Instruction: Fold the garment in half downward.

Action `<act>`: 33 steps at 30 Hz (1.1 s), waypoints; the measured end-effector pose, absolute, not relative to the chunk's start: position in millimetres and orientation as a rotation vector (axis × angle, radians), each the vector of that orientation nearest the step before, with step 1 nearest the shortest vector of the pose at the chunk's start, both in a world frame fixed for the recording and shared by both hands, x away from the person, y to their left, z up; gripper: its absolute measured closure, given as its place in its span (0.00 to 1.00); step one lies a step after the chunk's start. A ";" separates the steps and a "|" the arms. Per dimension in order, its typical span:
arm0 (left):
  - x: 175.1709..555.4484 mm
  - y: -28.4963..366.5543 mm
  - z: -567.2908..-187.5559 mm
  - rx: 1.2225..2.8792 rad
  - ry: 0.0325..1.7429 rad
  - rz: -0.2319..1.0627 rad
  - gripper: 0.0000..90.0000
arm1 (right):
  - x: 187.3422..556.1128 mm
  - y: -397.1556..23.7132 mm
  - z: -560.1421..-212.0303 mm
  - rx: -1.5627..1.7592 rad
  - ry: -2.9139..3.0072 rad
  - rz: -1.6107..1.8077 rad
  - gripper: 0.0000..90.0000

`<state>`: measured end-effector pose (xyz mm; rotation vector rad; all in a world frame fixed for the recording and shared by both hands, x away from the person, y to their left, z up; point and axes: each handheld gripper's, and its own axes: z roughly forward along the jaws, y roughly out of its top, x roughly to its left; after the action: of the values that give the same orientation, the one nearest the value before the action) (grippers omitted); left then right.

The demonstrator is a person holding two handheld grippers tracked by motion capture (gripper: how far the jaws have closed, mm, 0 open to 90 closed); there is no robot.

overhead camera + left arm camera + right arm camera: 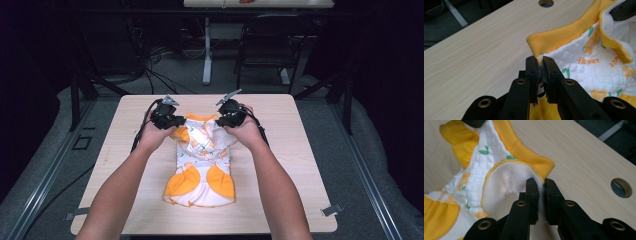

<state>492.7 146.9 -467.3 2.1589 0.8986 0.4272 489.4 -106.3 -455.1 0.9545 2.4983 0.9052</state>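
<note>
1. Your left gripper point(169, 121) is pinching the garment point(202, 167) at its far-left corner; in the left gripper view the jaws are pressed together on cloth just below the yellow ribbed band point(564, 37).
2. Your right gripper point(229, 120) does the same at the far-right corner; in the right gripper view the jaws close on the white fleecy lining point(509, 187) right beside the end of the ribbed band point(529, 157).
3. Garment: small, quilted, white with yellow panels and "flower" print point(587, 60). The near end lies flat on the table point(280, 190), roughly mid-table; the far end hangs lifted between your two grippers.
4. Why held like this, as a judgement: a grip on each top corner keeps the ribbed edge spread and even, so the piece can be raised, shaken flat or folded toward you without bunching. Both grips sit at the seam edge, likely because thicker cloth slips less.
5. Risk: the right grip looks to have lining only, so the outer layer may sag or pull free.
6. Containers: no box, bin or basket on the table. The round hole in the tabletop point(621, 187) looks like a cable port, nothing seen in it.
7. A chair point(270, 45) and cables point(155, 65) stand on the floor beyond the table, well apart from the work.
</note>
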 end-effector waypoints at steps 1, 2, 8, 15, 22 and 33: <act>492.3 147.6 -464.4 2.149 0.895 0.432 0.93 | 489.2 -106.2 -453.6 0.950 2.490 0.903 0.92; 492.3 147.6 -464.4 2.149 0.895 0.432 0.93 | 489.2 -106.2 -453.6 0.950 2.490 0.903 0.92; 489.8 149.0 -459.9 2.143 0.876 0.451 0.93 | 487.4 -104.5 -446.9 0.917 2.464 0.890 0.92; 480.0 148.5 -456.8 2.154 0.824 0.462 0.93 | 479.4 -105.3 -449.1 0.864 2.458 0.879 0.92; 469.1 150.7 -455.9 2.148 0.799 0.450 0.93 | 469.2 -108.4 -445.5 0.822 2.473 0.895 0.92; 450.6 157.8 -457.8 2.143 0.757 0.425 0.93 | 444.8 -108.8 -445.3 0.726 2.509 0.914 0.92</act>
<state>450.6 157.8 -457.8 2.1432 0.7572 0.4246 444.8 -108.8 -445.3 0.7256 2.5087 0.9142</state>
